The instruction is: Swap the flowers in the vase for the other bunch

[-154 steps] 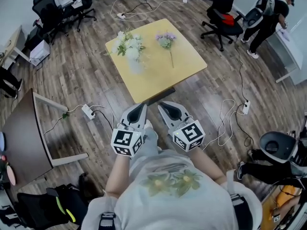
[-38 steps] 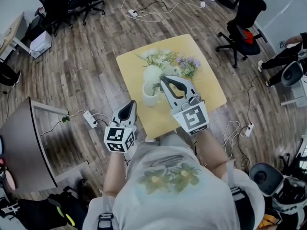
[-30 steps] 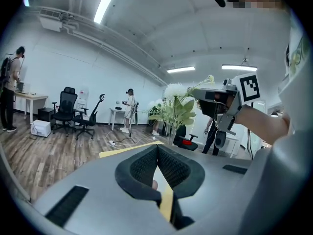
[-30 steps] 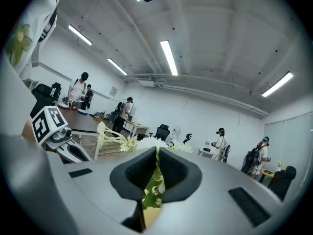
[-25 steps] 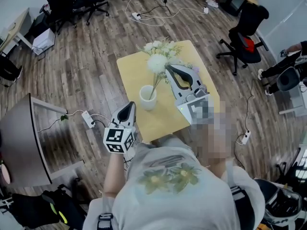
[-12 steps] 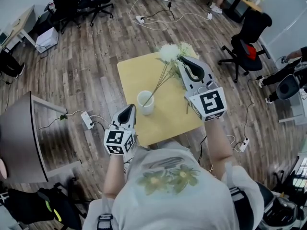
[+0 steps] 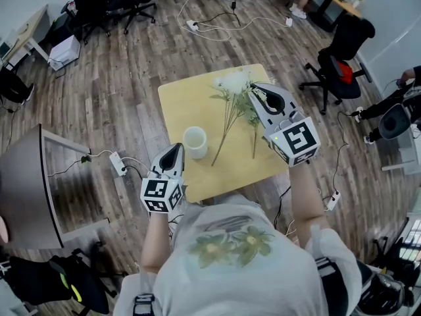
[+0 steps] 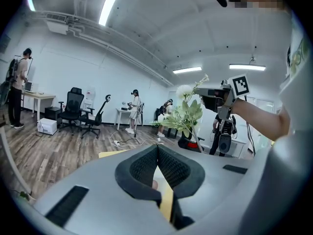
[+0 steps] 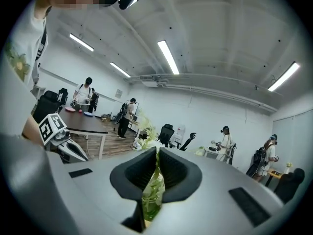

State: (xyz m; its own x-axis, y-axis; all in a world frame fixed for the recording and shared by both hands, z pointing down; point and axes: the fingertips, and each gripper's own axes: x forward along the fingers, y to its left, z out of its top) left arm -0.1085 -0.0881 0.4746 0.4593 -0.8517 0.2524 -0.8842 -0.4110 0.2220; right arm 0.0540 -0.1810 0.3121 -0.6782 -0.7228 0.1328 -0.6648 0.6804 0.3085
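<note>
Over the square yellow wooden table, the right gripper is clenched on the stems of a white-and-green flower bunch. Blooms sit by the jaws; stems slant down toward the tabletop, their ends just beside the vase, outside it. The white cylindrical vase stands upright, empty, near the table's near edge. The left gripper is beside the vase, jaws pressed together on nothing.

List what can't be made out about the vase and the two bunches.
Other bunch: head view, blooms behind the right gripper; only a stem shows.
Vase: contents too small in head view; left gripper view, jaws cover most.
White bunch: right gripper view, mostly hidden by the jaws gripping it.
</note>
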